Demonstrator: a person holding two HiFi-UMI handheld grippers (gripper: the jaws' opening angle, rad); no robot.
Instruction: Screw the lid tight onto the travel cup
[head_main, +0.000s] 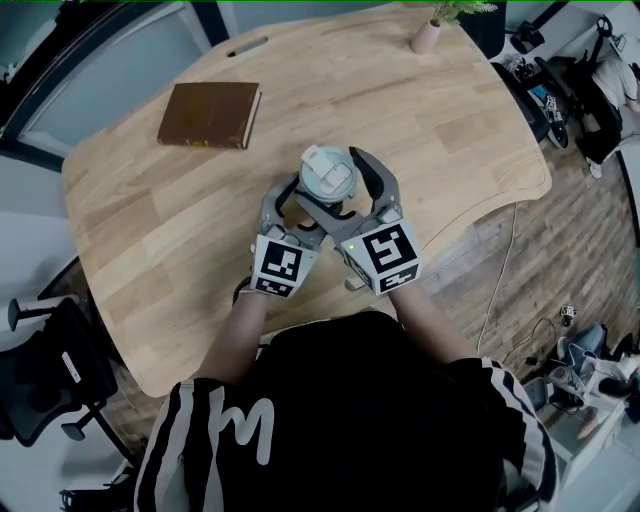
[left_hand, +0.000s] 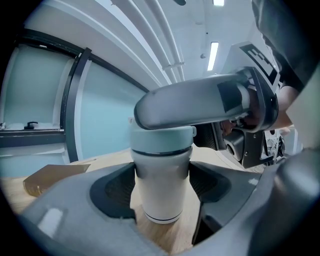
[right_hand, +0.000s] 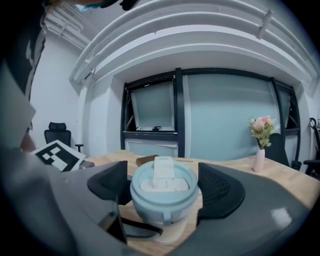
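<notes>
The white travel cup (left_hand: 160, 185) stands upright on the wooden table (head_main: 150, 220), close to its near edge. A pale blue lid (head_main: 327, 172) with a flip tab sits on top of it. My left gripper (left_hand: 161, 189) is low around the cup's body, both pads against its sides. Higher up, my right gripper (right_hand: 163, 186) has its pads on either side of the lid (right_hand: 163, 192), touching its rim. One right finger (left_hand: 200, 102) crosses above the lid in the left gripper view. In the head view both grippers, left (head_main: 300, 208) and right (head_main: 338, 190), meet at the cup.
A brown book (head_main: 210, 114) lies at the table's far left. A pink vase with flowers (head_main: 427, 35) stands at the far edge, with a dark pen (head_main: 247, 46) near it. An office chair (head_main: 40, 380) is off the table's left; cables and gear lie on the floor at right.
</notes>
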